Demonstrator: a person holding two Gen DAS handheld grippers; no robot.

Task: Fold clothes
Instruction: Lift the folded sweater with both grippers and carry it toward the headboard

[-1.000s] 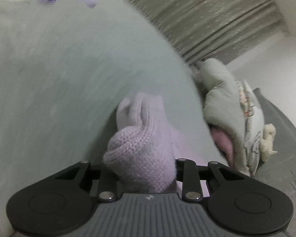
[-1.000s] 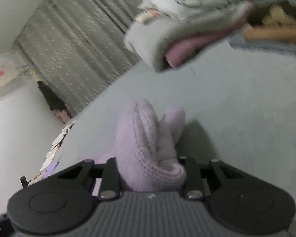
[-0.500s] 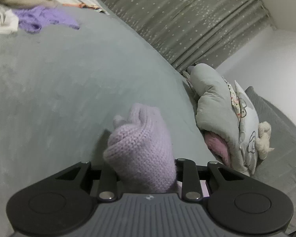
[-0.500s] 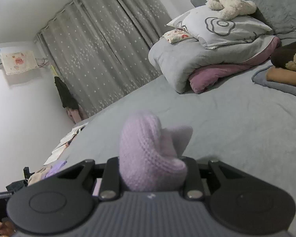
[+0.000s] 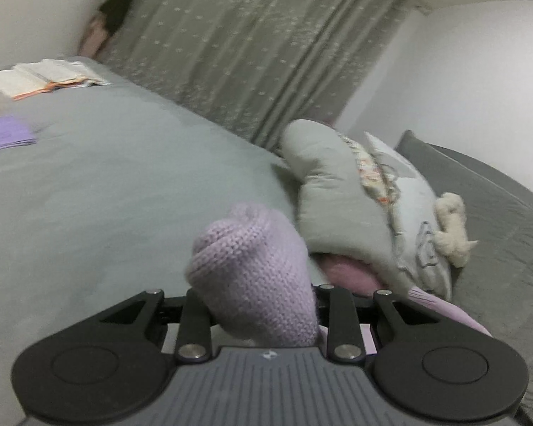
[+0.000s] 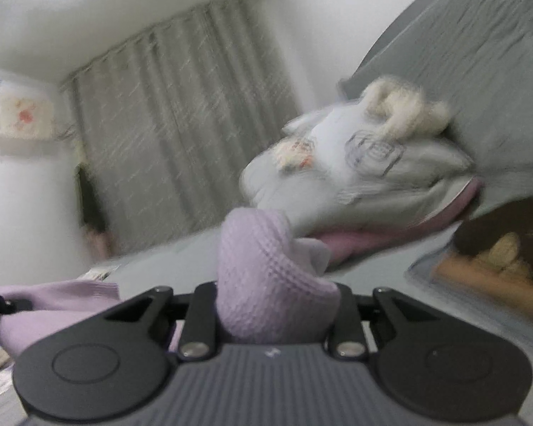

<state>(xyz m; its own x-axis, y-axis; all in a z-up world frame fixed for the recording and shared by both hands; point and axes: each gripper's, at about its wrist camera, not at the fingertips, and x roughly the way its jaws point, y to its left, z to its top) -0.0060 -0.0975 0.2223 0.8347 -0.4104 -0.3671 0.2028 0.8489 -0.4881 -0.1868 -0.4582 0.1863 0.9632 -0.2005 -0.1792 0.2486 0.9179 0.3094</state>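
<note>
Left tool [image 5: 259, 305] is clenched on a bunch of the lilac knit sweater [image 5: 256, 277], right tool [image 6: 277, 305] clamped on another bunch, both held above the grey bed [image 5: 106, 195]. Far right, folded bedding [image 5: 337, 206], pillow [image 5: 415, 220] and plush toy [image 5: 451, 227] crowd the headboard [image 5: 497, 213].
</note>
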